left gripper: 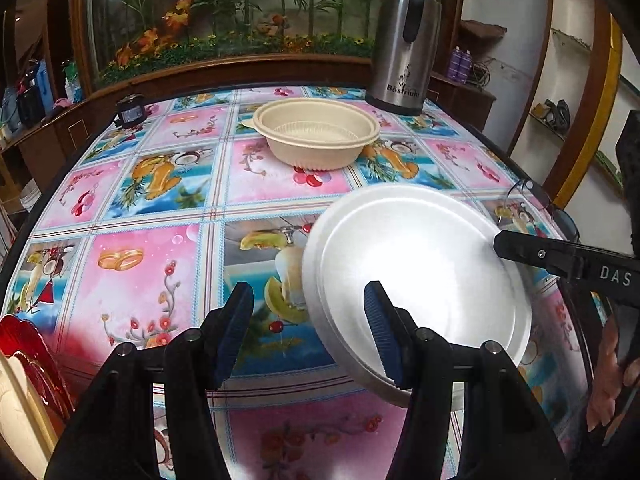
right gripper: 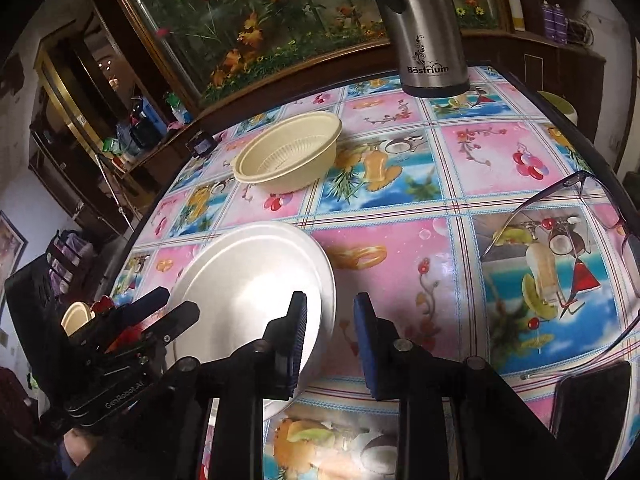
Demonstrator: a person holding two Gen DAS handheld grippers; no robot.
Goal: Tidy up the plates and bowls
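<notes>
Grippers both gape wide: left gripper (left gripper: pixel 310 332) and right gripper (right gripper: pixel 330 344) flank the white plate (left gripper: pixel 416 280), tilted on the bench (left gripper: pixel 160 208), probably for stacking near the cream bowl (left gripper: pixel 318 132).

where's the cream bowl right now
The cream bowl stands upright on the table's far side, just in front and left of the steel thermos, beyond the white plate near the grippers.

A home dining room — patterned tablecloth (left gripper: pixel 160 208), steel thermos (left gripper: pixel 404 40), glass-fronted wooden cabinet (left gripper: pixel 224 16) of flowers.
</notes>
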